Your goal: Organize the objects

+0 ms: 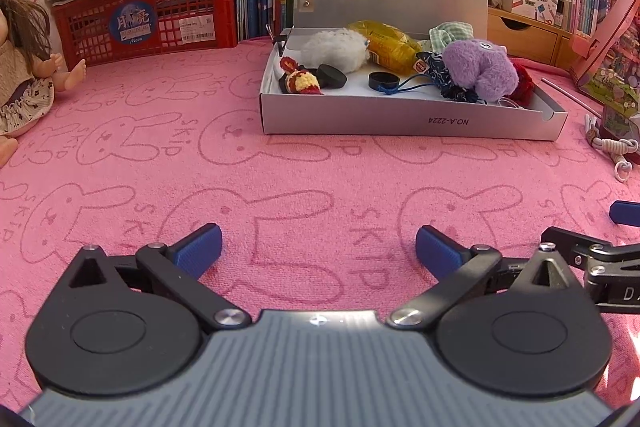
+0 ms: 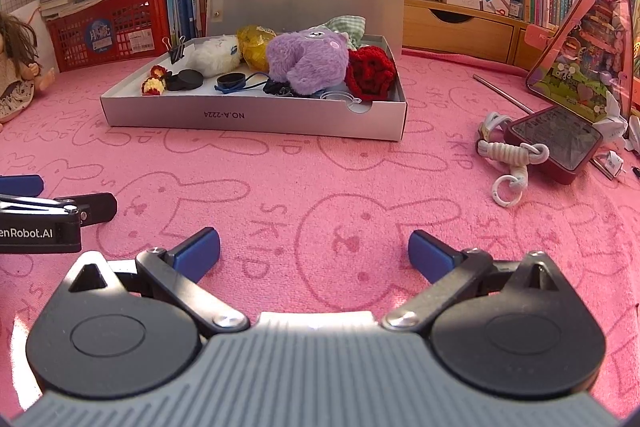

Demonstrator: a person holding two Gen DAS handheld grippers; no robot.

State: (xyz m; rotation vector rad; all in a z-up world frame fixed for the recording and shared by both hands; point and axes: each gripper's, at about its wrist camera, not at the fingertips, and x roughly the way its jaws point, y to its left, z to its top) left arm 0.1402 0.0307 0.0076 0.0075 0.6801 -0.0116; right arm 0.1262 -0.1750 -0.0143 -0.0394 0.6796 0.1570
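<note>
A grey open box [image 1: 412, 121] [image 2: 256, 119] with its lid up stands on the pink cloth ahead of both grippers. It holds a purple plush [image 1: 478, 69] [image 2: 306, 61], a white plush [image 1: 336, 49] [image 2: 214, 55], a yellow packet [image 1: 386, 45], a red knitted piece [image 2: 370, 73], black round caps [image 1: 332, 77] [image 2: 186, 79] and a small crocheted doll [image 1: 300, 81]. My left gripper [image 1: 319, 251] is open and empty, low over the cloth. My right gripper [image 2: 314, 251] is open and empty beside it.
A white cord with rings [image 2: 508, 163] and a dark red phone-like case [image 2: 556, 143] lie at the right, near a metal straw [image 2: 504, 93] and a triangular toy box [image 2: 584, 39]. A red basket [image 1: 152, 19], books and a doll [image 1: 20, 79] line the back and left.
</note>
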